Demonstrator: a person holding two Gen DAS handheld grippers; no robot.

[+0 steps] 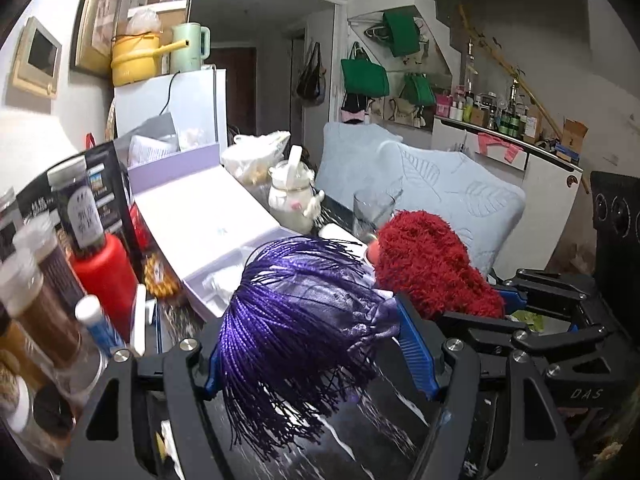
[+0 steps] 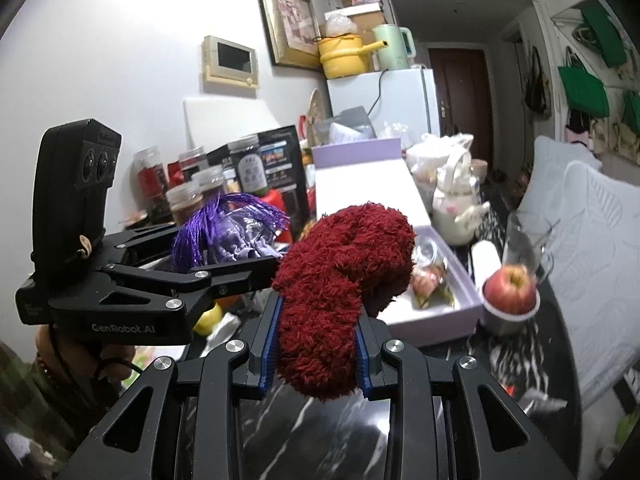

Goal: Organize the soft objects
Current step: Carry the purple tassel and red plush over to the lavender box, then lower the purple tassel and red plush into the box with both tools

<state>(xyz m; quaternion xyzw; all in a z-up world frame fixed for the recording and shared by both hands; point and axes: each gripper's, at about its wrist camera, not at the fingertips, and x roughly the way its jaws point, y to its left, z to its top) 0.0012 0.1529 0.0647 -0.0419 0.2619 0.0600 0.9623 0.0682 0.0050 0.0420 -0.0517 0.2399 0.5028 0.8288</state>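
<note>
Tassel bundle (image 2: 224, 236) sitting in left claw (image 2: 260, 256) left of fuzzy toy (image 2: 340, 280) in right claw (image 2: 316, 356), both hanging above counter (image 2: 320, 432), open box (image 2: 440, 312) lying behind, apple (image 2: 510, 288) sitting right of box.

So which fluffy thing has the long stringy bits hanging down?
The purple tasselled pouch, held in the left gripper. Its thin purple threads dangle loose, while the red fuzzy plush in the right gripper is just short curly fluff.
</note>
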